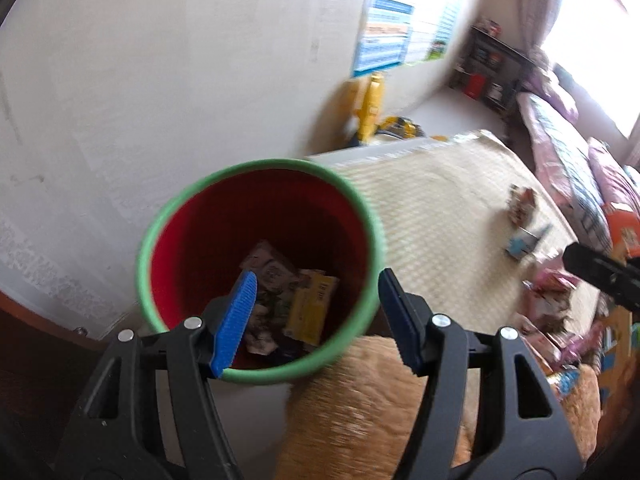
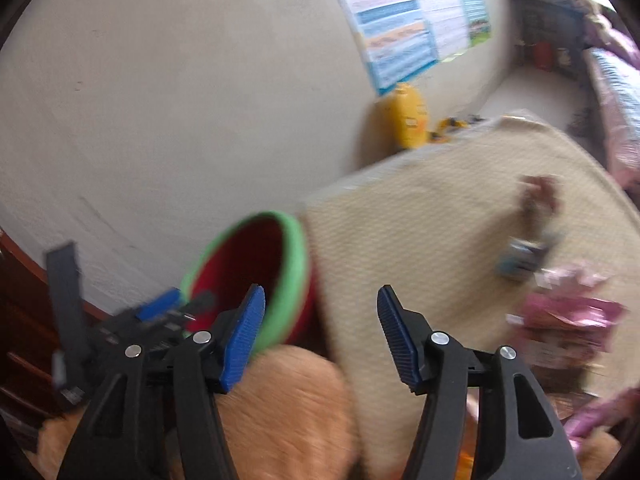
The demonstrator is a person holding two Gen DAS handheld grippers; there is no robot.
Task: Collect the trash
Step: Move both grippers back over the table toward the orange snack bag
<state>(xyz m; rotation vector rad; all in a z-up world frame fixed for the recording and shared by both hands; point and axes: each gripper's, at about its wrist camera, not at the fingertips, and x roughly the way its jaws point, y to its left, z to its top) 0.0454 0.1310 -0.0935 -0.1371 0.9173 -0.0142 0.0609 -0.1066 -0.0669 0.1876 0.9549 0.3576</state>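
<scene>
- Red inside and green at the rim, the bin point(image 1: 260, 268) fills the middle of the left wrist view, standing on the floor at the corner of a woven mat point(image 1: 440, 216) near the wall.
- Crumpled wrappers and a yellow packet point(image 1: 310, 310) already lie at its bottom.
- The left gripper point(image 1: 316, 312) hangs over the bin's mouth, its blue pads spread with nothing between them.
- More trash waits on the mat to the right: a small blue carton point(image 1: 520, 244) and, nearer, a heap of pink wrappers point(image 1: 548, 292).
- In the right wrist view, which is blurred, the bin point(image 2: 256, 276) sits to the left, with the left gripper point(image 2: 168, 308) at its rim.
- The right gripper point(image 2: 320, 336) points toward the mat point(image 2: 440, 240), pads apart and empty.
- The pink wrappers point(image 2: 568, 316) lie right of it.
- Judgement: a drop looks finished, and the step in hand is returning for more litter.
- The next move calls for carrying an open gripper over the wrappers and closing on thin, crinkly foil that may slip.
</scene>
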